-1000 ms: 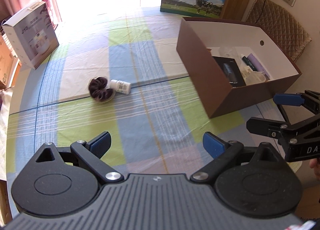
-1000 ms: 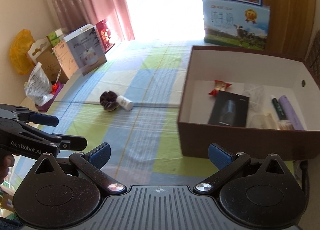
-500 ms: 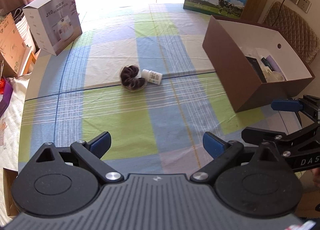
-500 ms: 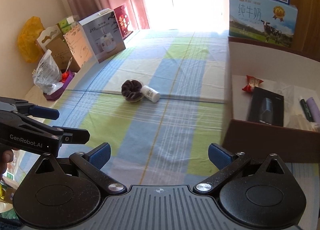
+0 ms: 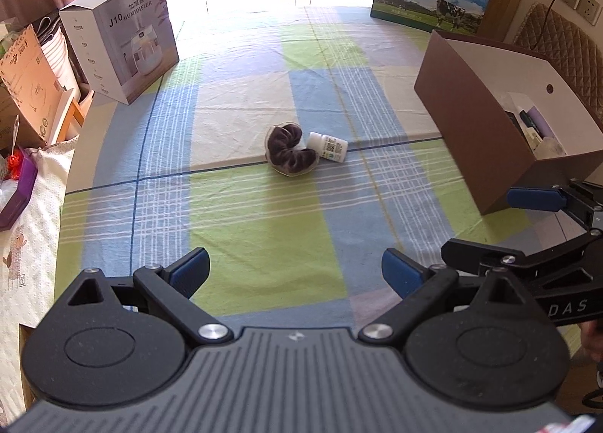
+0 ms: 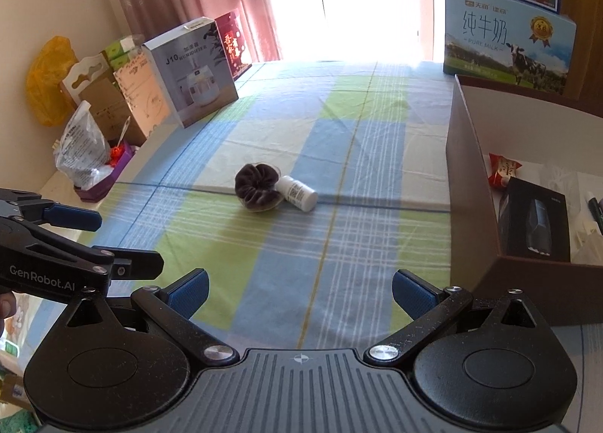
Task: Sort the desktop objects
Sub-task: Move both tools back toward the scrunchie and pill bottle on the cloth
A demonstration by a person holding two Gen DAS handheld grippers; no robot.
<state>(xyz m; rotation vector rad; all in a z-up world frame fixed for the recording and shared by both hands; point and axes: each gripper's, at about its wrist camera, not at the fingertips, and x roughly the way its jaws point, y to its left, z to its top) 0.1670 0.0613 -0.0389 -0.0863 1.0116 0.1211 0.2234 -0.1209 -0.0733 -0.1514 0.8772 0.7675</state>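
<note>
Left to right across the desk [image 5: 241,214]. At 10 o'clock in the left wrist view stands a humidifier box [image 5: 120,37], apart from everything else. Near centre, at about 12 o'clock ahead of the left hand-held gripper [image 5: 296,271], lies a dark scrunchie [image 5: 288,154] with a small white bottle [image 5: 328,146] on its side touching its right edge; both lie loose on the checked cloth. At 2 o'clock is the brown box [image 5: 467,123], open at the top, already holding a black packet [image 6: 535,221], a red wrapper [image 6: 503,169] and some pens. The right hand-held gripper [image 6: 299,291] sits at the box's near corner. Both hand-held grippers have their jaws spread wide and carry nothing. Change over the last second: both wrist views have swung away from the box toward the middle of the desk, so the scrunchie and bottle have moved from the left part of each view to near the centre line, and the box has slid to the right edge. Judgement: the two loose items are the remaining sort targets, and one is about to be approached. Because they touch, gripping the bottle may roll it or drag the scrunchie.
</note>
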